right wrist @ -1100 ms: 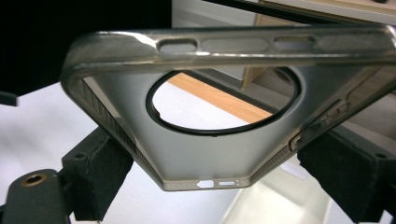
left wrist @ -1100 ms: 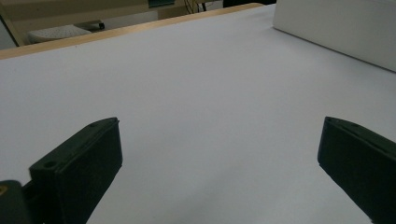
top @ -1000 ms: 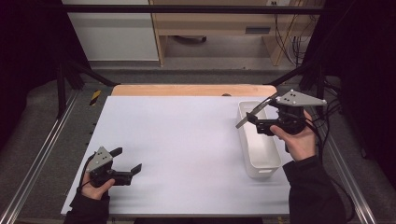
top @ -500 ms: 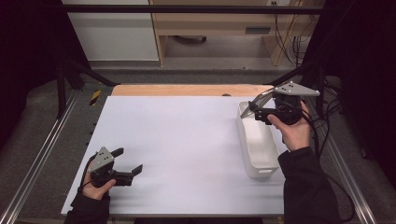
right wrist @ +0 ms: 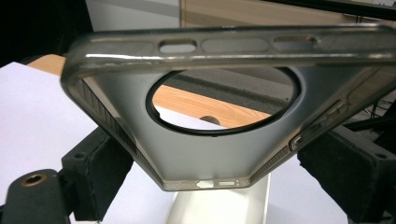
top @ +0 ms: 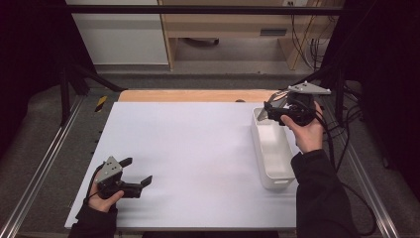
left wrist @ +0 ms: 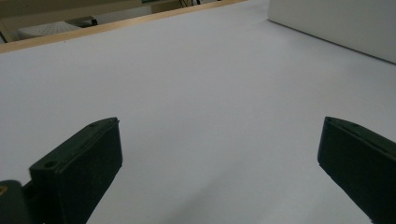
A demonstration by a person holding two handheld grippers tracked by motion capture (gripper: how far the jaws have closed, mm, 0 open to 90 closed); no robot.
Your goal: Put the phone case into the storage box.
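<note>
Lifting phone case (right wrist: 219, 140) clamped in right tool (top: 277, 110) over bin (top: 271, 148) at 2 o'clock; left tool (top: 133, 173) wide, empty; next likely setting case on counter (top: 188, 148).

No text, label, brand, number or sign can be read in any of the views. The yellow-and-black object (top: 101, 103) at the left of the high view, just off the table's far corner, is too small to show any marking, and the grey phone case (right wrist: 224, 107) filling the right gripper view bears no lettering.
</note>
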